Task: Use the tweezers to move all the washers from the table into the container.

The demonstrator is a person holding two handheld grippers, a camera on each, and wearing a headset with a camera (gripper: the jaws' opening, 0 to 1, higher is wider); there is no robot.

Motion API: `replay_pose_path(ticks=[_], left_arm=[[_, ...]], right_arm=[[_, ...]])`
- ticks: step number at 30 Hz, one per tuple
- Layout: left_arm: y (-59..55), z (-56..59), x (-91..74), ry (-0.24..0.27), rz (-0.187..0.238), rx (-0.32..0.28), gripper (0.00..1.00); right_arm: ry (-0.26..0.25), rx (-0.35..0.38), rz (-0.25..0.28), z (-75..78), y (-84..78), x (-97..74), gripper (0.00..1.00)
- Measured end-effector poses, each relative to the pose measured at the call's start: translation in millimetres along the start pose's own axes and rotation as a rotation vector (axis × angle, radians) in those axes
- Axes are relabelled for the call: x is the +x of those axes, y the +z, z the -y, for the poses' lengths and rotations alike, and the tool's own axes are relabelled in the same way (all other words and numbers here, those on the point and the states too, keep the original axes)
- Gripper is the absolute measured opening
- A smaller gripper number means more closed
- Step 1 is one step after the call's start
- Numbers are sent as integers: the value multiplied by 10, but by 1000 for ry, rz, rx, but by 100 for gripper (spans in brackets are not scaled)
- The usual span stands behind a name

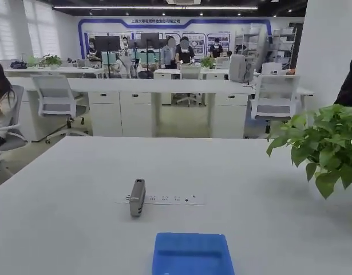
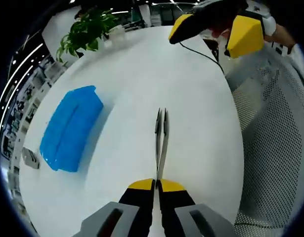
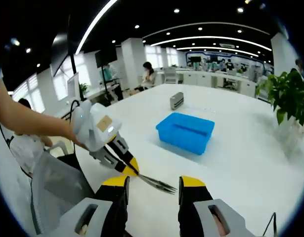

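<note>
My left gripper [image 2: 156,183] is shut on a pair of metal tweezers [image 2: 161,138], which point forward low over the white table [image 2: 142,74]. In the right gripper view the left gripper [image 3: 119,158] comes in from the left, and the tweezers [image 3: 156,183] reach across between my own jaws. My right gripper [image 3: 152,181] is open with nothing gripped; it is seen from the left as yellow jaws held apart [image 2: 213,27]. The blue container [image 1: 192,255] sits at the near table edge, left of the tweezers [image 2: 70,128] and beyond both grippers [image 3: 185,131].
A grey adapter [image 1: 137,197] stands on a flush power strip [image 1: 164,199] behind the container. A potted plant [image 1: 327,140] is at the table's right side. A mesh chair [image 2: 275,138] stands beside the table. Office desks, chairs and people are further back.
</note>
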State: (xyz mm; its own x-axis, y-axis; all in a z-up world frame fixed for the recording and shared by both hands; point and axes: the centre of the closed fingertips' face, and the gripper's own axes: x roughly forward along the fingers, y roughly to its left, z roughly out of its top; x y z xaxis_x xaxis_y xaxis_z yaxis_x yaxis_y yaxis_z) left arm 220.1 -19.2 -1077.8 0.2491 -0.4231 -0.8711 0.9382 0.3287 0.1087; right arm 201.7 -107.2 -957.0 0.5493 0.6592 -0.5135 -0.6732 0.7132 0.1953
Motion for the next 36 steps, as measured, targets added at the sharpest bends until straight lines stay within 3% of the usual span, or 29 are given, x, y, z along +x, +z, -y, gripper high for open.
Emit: replay_pose_path(ticks=[1, 5, 10, 12, 15, 17, 19, 23, 24, 26, 28, 29, 31, 36], left_arm=[[-2, -17, -4, 10, 3, -10, 3], [-36, -78, -59, 55, 41, -183, 21], [-94, -179, -292, 153, 122, -369, 41], [-116, -180, -430, 179, 162, -462, 51], [-101, -129, -691, 191, 268, -605, 60], [-130, -97, -853, 203, 306, -664, 67], [-148, -99, -985, 235, 339, -694, 73], [-191, -56, -1226, 255, 413, -778, 78], [-197, -52, -1239, 256, 414, -782, 80], [-253, -70, -1360, 301, 441, -818, 85], [-299, -97, -1451, 349, 454, -831, 91], [-339, -138, -1513, 399, 463, -846, 98], [-400, -186, -1604, 459, 470, -856, 99], [-469, -187, -1711, 497, 477, -879, 99]], right_arm=[[-3, 20, 15, 11, 32, -2, 39], [-23, 15, 28, 43, 78, 10, 45], [-85, -3, 26, 144, 45, -24, 55], [-100, 10, 23, 186, 12, -37, 60], [-132, 25, 15, 278, -41, -80, 64], [-155, 31, 16, 339, -67, -102, 69], [-159, 43, 15, 367, -88, -114, 72], [-172, 71, 31, 397, -101, -133, 80], [-173, 73, 33, 397, -100, -133, 82], [-175, 79, 45, 377, -97, -131, 85], [-184, 69, 42, 365, -110, -127, 86], [-189, 63, 40, 369, -118, -124, 87], [-190, 56, 29, 373, -140, -116, 90], [-196, 62, 25, 388, -166, -125, 95]])
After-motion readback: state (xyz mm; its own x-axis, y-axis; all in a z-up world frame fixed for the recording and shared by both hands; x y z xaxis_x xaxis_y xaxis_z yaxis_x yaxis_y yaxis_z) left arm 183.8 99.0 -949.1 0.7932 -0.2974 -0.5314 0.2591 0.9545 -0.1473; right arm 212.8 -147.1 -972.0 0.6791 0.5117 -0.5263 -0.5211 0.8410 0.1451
